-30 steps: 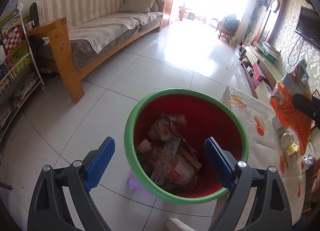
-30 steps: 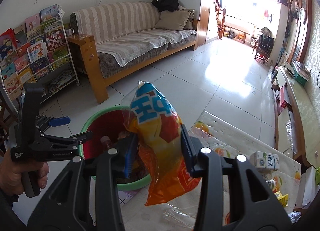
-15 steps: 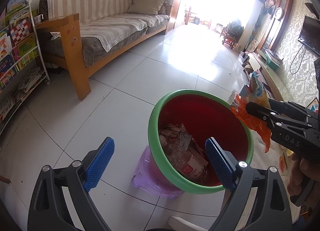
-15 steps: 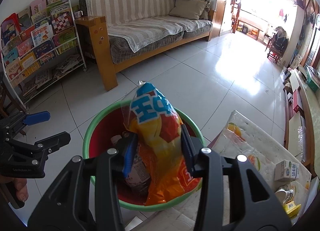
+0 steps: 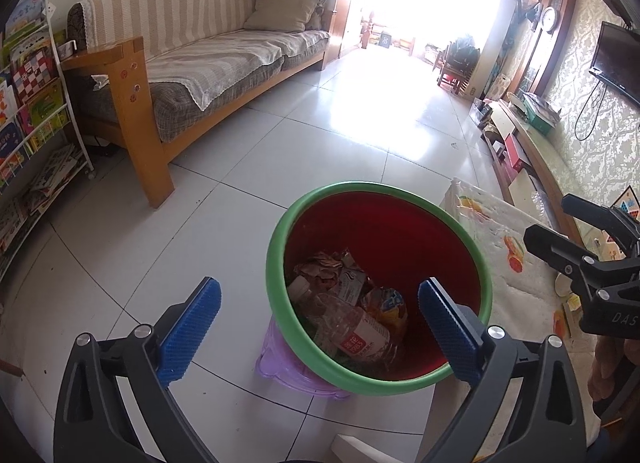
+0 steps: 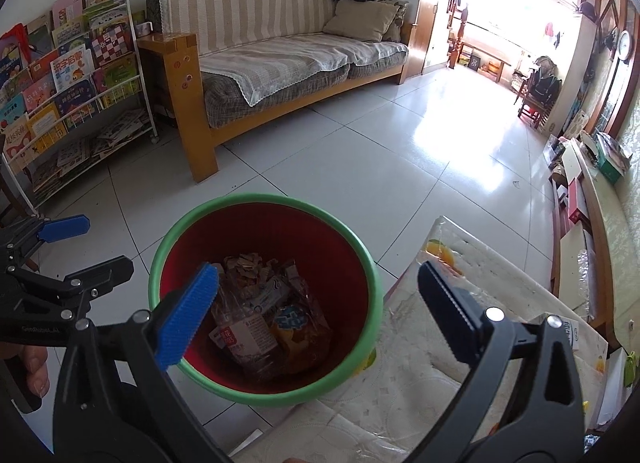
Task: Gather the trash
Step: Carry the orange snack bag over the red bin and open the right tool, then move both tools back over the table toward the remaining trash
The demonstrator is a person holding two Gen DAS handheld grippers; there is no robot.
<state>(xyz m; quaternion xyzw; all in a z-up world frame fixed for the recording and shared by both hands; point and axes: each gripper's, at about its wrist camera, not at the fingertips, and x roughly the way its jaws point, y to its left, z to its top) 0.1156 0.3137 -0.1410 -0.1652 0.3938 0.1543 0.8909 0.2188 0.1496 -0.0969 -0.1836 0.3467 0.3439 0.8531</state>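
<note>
A red bin with a green rim [image 5: 280, 263] [image 6: 160, 259] stands on the floor beside the table. An orange snack bag [image 5: 386, 307] [image 6: 296, 327] lies inside it on a clear plastic bottle [image 5: 352, 333] [image 6: 240, 337] and crumpled wrappers. My right gripper [image 6: 318, 267] hangs over the bin, its jaws opening, with nothing between the pads; it also shows at the right edge [image 5: 547, 217]. My left gripper [image 5: 318, 285] hovers at the bin's near-left side, jaws opening and empty, and shows at the left [image 6: 107, 242].
The bin rests on a purple stool [image 5: 280, 367]. A table with a fruit-print cloth [image 5: 500, 231] [image 6: 440, 343] stands right of the bin and holds a milk carton [image 6: 572, 333]. A sofa [image 6: 280, 63] and a book rack [image 6: 72, 83] line the far left.
My right gripper carried the orange snack bag over the bin, then its jaws spread and the bag dropped in. The left gripper stayed in place.
</note>
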